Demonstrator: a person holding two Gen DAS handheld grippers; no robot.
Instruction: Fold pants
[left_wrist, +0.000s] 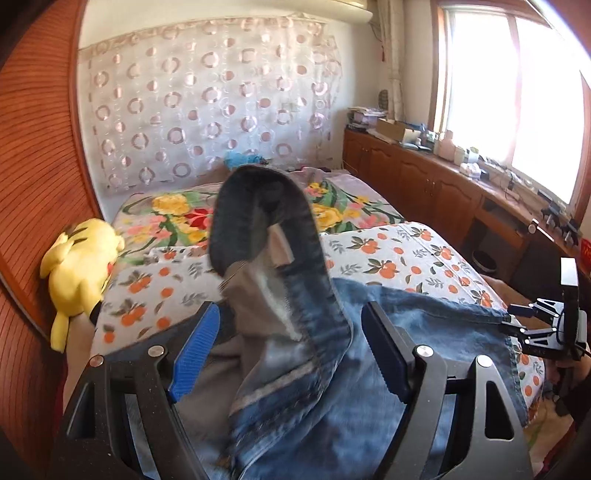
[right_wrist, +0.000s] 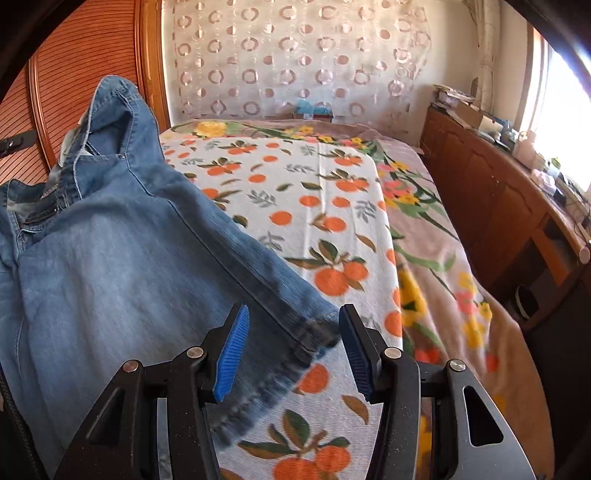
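Note:
Blue jeans (left_wrist: 314, 369) lie on the orange-print bed cover (left_wrist: 406, 254). In the left wrist view the waistband end arches up, blurred, between the wide-apart pads of my left gripper (left_wrist: 291, 310), and neither pad presses on it. At the right edge, my right gripper (left_wrist: 511, 319) sits at the corner of a leg hem. In the right wrist view the jeans (right_wrist: 110, 277) spread leftward with the waist raised at far left. The hem (right_wrist: 306, 339) lies flat on the cover (right_wrist: 314, 184) between the parted pads of my right gripper (right_wrist: 293, 310), ungripped.
A yellow plush toy (left_wrist: 81, 266) lies at the bed's left edge against a ribbed wooden panel (left_wrist: 33, 184). A flowered blanket (right_wrist: 424, 229) covers the far and right side of the bed. Wooden cabinets (right_wrist: 480, 184) with clutter run under the window on the right.

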